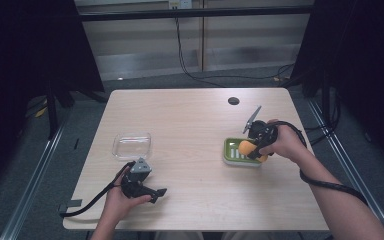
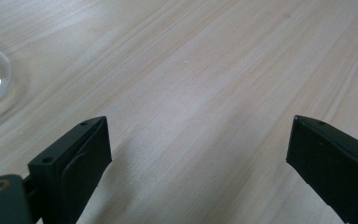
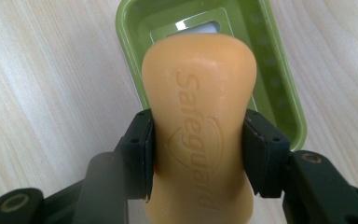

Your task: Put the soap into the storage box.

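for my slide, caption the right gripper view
Right gripper clamps an orange soap bar above a green soap dish.

One readable word: a brand pressed into the soap.

In my right gripper view, the orange soap bar (image 3: 199, 126) carries the embossed word "Safeguard", running lengthwise along its top face, with a shield-like outline pressed around the middle letters. The lettering is the same colour as the bar and reads by relief alone. I find no other writing, number or sign legible on the green soap dish (image 3: 284, 112), the table or anything else.
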`<control>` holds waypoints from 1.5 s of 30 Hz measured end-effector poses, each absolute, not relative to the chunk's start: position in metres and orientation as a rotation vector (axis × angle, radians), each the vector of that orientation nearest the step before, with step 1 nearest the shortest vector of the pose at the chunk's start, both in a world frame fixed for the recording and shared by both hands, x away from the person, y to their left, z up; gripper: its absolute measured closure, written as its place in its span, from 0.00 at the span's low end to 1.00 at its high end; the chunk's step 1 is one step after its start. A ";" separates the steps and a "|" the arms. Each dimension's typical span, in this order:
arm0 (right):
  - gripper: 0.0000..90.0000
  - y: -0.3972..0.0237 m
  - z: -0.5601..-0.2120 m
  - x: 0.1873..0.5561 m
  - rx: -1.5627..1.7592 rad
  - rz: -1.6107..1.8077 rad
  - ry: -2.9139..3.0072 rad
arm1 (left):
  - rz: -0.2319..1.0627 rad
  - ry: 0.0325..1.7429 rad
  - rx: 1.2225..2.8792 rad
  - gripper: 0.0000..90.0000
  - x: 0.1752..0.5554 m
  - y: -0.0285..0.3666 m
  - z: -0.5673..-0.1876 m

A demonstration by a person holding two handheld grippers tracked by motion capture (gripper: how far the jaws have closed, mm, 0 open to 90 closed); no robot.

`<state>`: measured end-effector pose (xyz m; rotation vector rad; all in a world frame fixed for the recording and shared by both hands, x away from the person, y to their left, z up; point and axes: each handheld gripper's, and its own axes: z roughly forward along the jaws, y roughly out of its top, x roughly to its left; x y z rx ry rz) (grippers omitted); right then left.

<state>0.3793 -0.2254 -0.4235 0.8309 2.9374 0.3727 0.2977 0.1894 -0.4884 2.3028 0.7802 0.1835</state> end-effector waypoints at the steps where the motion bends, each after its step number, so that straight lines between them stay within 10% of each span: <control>1: 0.56 -0.225 -0.424 0.379 0.837 0.369 2.934 | 0.189 0.782 2.291 0.07 0.298 0.189 -0.489; 45: 0.56 -0.213 -0.433 0.395 0.699 0.360 2.965 | 0.187 0.780 2.295 0.07 0.298 0.189 -0.489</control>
